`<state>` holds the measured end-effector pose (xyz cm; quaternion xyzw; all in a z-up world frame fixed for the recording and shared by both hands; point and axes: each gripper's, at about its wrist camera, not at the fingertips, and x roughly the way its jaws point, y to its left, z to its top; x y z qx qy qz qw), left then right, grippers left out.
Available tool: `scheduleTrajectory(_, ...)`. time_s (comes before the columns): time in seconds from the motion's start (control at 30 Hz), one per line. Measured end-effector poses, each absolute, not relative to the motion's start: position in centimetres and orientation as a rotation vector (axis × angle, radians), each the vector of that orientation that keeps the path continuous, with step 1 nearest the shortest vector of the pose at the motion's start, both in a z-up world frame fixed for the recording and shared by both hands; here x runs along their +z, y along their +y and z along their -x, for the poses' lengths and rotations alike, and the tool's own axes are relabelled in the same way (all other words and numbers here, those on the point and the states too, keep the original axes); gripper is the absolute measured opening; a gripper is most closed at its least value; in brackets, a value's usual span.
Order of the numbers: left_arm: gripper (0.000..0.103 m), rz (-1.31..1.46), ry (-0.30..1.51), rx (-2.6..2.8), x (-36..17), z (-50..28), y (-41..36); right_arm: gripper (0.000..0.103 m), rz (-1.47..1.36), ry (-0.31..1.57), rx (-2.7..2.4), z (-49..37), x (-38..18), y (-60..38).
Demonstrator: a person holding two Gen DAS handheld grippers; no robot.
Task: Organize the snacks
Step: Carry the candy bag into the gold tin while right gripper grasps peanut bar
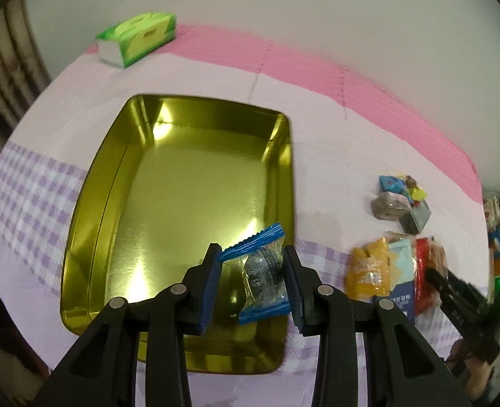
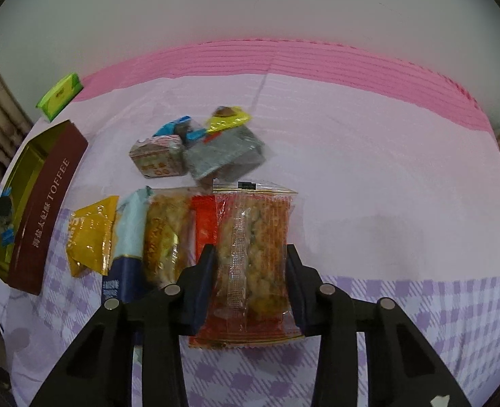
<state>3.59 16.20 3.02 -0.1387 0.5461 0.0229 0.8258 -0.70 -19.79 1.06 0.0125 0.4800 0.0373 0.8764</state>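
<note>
Blue-edged clear snack packet (image 1: 262,273) pinched in left tongs (image 1: 253,283); right tongs (image 2: 250,285) clasp orange cracker packet (image 2: 253,264)

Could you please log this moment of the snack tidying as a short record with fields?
left gripper: left gripper over the gold tin, fingers on either side of a blue-edged snack packet
right gripper: right gripper astride a red clear-fronted snack pack lying on the cloth
container: gold tin, bare inside apart from that packet
waiting snacks: row of packets beside the red pack, small heap of sweets behind
surface: lilac checked cloth
bystander: green tissue pack at the far edge
</note>
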Motion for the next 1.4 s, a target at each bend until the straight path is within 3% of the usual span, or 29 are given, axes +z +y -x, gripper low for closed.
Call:
scheduleTrajectory(0.4, 0.037, 0.11, 1.191, 0.169, 0.1, -4.5, 19.4, 0.037, -0.099, 1.01, -0.038, 1.3, 0.5, -23.1)
scheduleTrajectory(1.4, 0.038, 0.021, 1.217, 0.16, -2.0, -4.3, 21.5, 0.036, -0.055, 1.089, -0.162, 0.6, -0.4, -23.8)
